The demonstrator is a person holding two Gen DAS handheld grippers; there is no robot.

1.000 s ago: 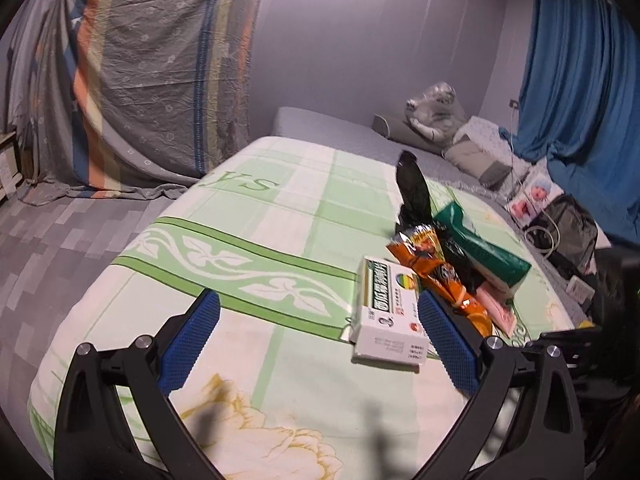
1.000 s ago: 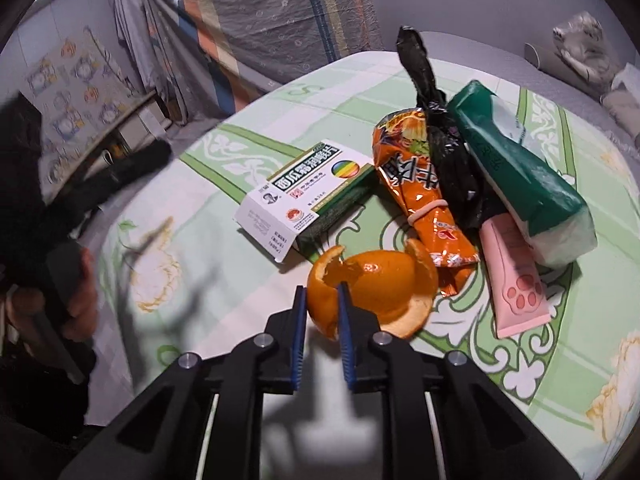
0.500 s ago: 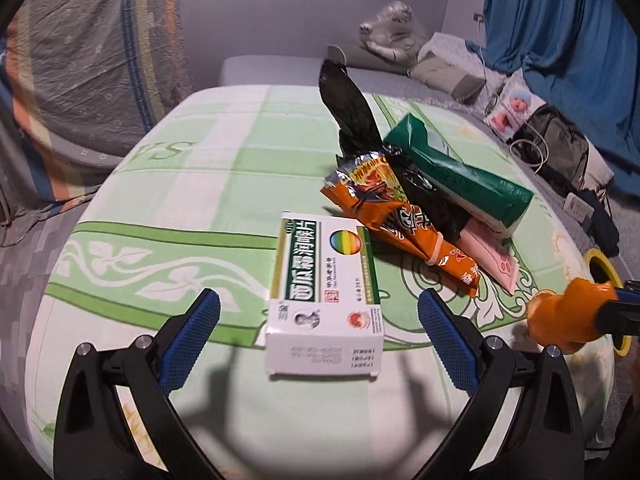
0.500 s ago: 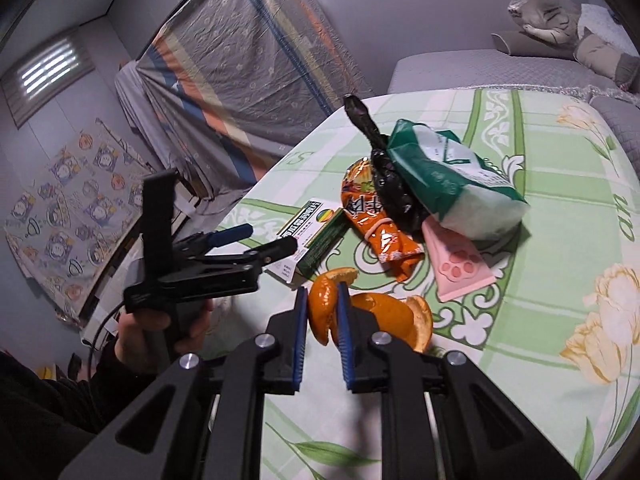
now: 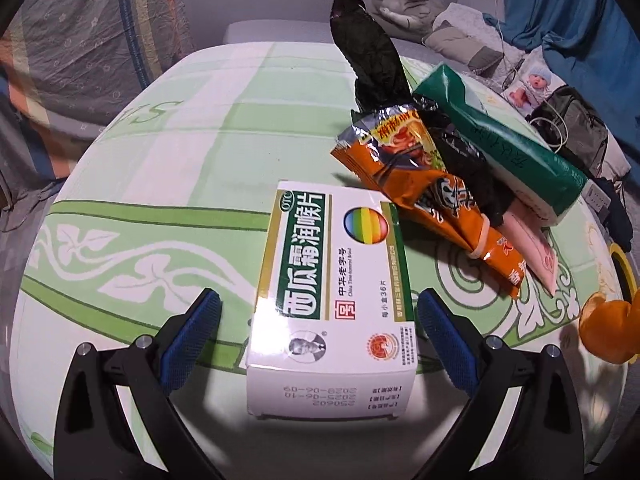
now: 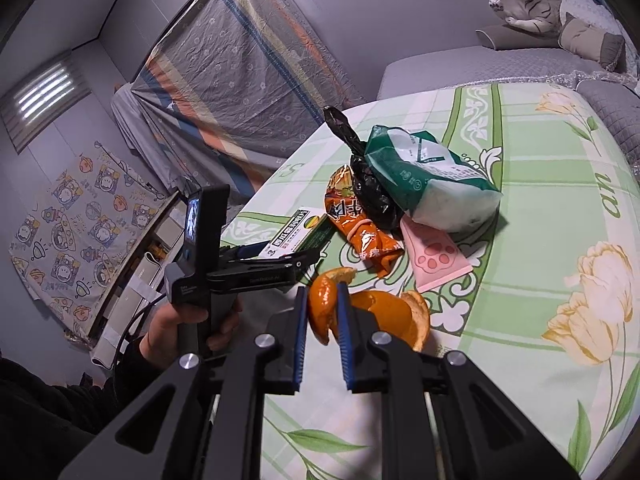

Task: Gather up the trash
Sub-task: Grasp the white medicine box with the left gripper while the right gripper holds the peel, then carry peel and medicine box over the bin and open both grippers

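A white-and-green medicine box (image 5: 332,280) lies on the green floral tablecloth (image 5: 160,184). My left gripper (image 5: 318,338) is open and straddles the box's near end; its blue pads (image 5: 192,336) stand just off the sides. Behind the box are an orange snack packet (image 5: 432,192), a black bag (image 5: 376,52), a green tissue pack (image 5: 500,140) and a pink paw-print pack (image 5: 532,240). My right gripper (image 6: 322,300) is shut on an orange peel (image 6: 384,312), held above the cloth near the table's edge. The peel (image 5: 608,332) also shows at the left wrist view's right edge.
A hand (image 6: 180,328) holds the left gripper beside the table. A yellow tape roll (image 5: 624,276) lies at the right table edge. A covered rack (image 6: 240,72) stands against the wall, and a grey sofa (image 6: 500,64) with cushions lies behind the table.
The left gripper has come down and forward until its open fingers flank the box. The right gripper has lifted the peel off the cloth and drawn back from the pile.
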